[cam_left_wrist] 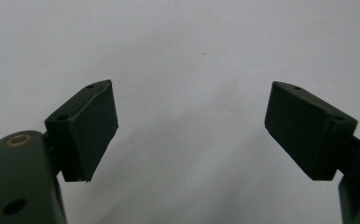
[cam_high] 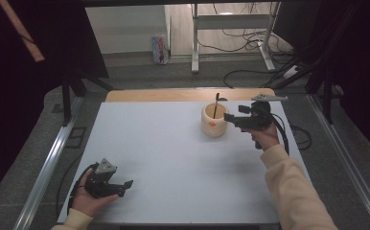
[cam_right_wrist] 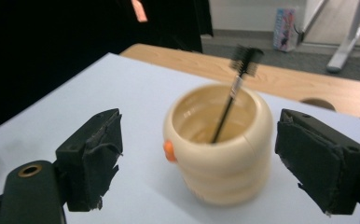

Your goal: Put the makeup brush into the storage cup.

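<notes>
Looking along my right tongs (cam_right_wrist: pixel 197 154), I see the jaws spread wide with a cream ribbed cup (cam_right_wrist: pixel 218 142) standing upright just ahead of them, between the two pads but untouched. A thin black brush (cam_right_wrist: pixel 231 95) leans inside the cup, bristles up above the rim. From above, those tongs (cam_high: pixel 230 118) sit just right of the cup (cam_high: pixel 214 120). My left tongs (cam_high: pixel 125 186), well apart near the desk's (cam_high: pixel 173 158) front edge, are also wide, holding nothing over bare white desk (cam_left_wrist: pixel 192 51).
</notes>
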`<state>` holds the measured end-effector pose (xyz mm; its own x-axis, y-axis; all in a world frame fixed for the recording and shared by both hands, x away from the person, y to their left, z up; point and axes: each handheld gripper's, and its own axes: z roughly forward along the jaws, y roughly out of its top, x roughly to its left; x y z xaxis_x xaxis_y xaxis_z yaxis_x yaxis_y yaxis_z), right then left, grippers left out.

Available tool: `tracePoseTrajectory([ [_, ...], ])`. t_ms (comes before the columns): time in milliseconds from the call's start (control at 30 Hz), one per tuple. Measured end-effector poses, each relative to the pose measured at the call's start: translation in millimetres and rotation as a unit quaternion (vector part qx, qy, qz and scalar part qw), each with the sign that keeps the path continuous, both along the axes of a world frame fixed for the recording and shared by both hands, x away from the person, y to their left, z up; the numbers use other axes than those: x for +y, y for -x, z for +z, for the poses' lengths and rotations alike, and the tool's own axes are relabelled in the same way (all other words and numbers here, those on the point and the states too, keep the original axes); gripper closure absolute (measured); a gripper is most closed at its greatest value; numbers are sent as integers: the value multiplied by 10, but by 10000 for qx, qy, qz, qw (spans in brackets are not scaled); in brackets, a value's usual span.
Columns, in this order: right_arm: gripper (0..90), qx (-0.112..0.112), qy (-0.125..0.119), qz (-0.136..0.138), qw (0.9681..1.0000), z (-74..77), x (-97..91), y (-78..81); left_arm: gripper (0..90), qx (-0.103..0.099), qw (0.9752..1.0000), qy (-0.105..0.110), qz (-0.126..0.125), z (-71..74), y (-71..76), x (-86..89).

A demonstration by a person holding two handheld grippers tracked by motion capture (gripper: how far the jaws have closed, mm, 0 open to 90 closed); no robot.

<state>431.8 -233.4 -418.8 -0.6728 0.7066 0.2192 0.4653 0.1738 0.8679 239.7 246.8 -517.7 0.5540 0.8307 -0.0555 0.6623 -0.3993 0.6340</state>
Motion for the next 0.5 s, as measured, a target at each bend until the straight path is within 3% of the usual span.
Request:
tracePoseTrajectory([
  [233,152,68,159,16,9999,-109,-121,126,180,-11,10000,33,69,-3,11,9],
  [500,152,-21,271,133,9995,-167,-221,325,180,-9,10000,39,87,-7,14,12],
])
